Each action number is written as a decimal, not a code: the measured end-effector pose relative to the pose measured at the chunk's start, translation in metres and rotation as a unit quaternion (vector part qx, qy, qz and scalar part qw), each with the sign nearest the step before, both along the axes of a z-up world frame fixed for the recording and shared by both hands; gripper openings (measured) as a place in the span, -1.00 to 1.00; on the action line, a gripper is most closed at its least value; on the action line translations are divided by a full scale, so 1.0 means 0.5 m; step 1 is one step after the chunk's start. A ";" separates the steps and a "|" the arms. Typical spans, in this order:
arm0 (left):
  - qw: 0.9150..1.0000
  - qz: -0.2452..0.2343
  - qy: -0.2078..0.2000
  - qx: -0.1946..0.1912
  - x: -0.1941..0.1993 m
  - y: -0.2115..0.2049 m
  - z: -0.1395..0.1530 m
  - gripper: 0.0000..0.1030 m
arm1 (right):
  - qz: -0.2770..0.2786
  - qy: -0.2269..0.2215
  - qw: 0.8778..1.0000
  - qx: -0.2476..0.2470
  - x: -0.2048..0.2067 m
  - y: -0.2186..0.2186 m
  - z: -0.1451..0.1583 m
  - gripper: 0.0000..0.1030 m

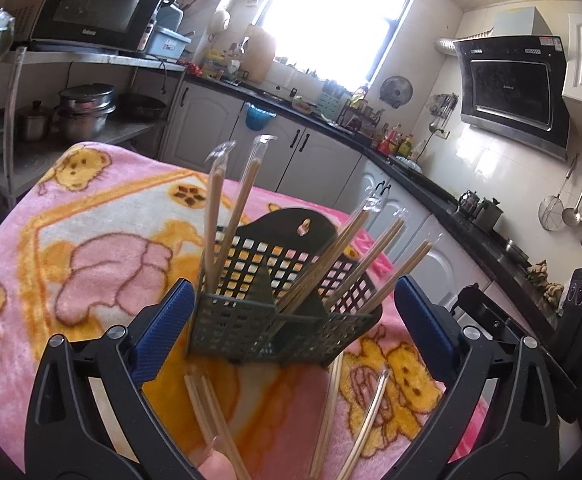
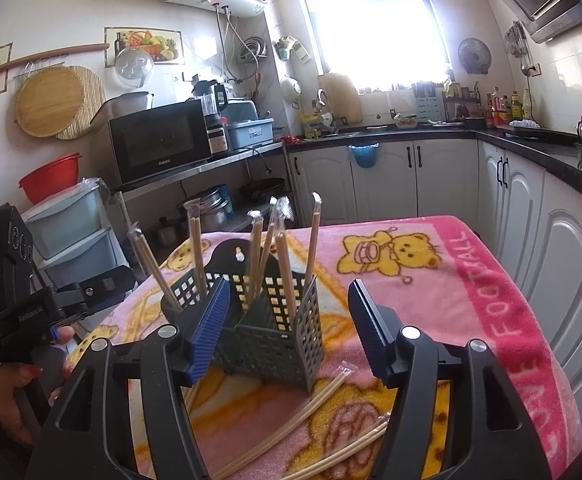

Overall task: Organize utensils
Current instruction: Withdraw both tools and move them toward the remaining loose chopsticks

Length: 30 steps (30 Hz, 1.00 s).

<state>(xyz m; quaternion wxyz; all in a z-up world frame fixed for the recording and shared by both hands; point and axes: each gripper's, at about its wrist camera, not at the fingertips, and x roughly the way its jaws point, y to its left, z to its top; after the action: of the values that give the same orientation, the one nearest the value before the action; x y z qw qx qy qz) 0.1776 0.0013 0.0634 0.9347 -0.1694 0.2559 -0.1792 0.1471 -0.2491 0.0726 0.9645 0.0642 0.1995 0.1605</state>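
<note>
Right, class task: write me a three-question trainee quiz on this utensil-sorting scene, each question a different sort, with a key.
1. True or false: the dark green perforated plastic utensil basket stands on a pink cartoon-bear blanket.
2. The wrapped wooden chopsticks not yet sorted lie: A) on the blanket in front of the basket, B) on the counter, C) inside the microwave.
3. Fill in: the fingers of the left gripper are ____, gripping nothing.

Key: 1 true; 2 A; 3 open.

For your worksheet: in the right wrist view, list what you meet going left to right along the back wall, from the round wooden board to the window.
Round wooden board → microwave → blue-grey tub → window.
</note>
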 end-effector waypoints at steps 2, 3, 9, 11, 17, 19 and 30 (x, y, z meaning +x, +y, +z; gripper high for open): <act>1.000 0.004 0.003 0.004 -0.004 0.003 -0.006 0.79 | 0.005 0.004 1.000 -0.003 -0.003 0.004 -0.005 0.15; 1.000 0.005 0.005 0.003 -0.004 0.005 -0.007 0.79 | 0.007 0.006 1.000 -0.006 -0.004 0.007 -0.007 0.15; 1.000 0.007 0.018 0.005 -0.013 0.014 -0.027 0.79 | 0.018 0.014 1.000 -0.021 -0.013 0.022 -0.018 0.16; 1.000 0.008 0.024 0.006 -0.016 0.017 -0.034 0.79 | 0.023 0.017 0.999 -0.025 -0.015 0.027 -0.024 0.16; 0.999 0.013 0.034 0.015 -0.026 0.024 -0.053 0.79 | 0.037 0.034 0.998 -0.035 -0.019 0.038 -0.044 0.16; 0.999 0.016 0.038 0.018 -0.026 0.027 -0.061 0.79 | 0.041 0.041 0.998 -0.037 -0.020 0.043 -0.051 0.16; 0.997 0.029 0.065 0.041 -0.031 0.038 -0.108 0.79 | 0.054 0.071 0.995 -0.049 -0.017 0.059 -0.092 0.16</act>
<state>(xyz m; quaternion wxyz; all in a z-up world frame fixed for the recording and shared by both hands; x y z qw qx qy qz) 0.1622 0.0203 0.0093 0.9271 -0.1496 0.3179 -0.1305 0.1385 -0.2197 0.0268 0.9399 0.0171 0.2782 0.1970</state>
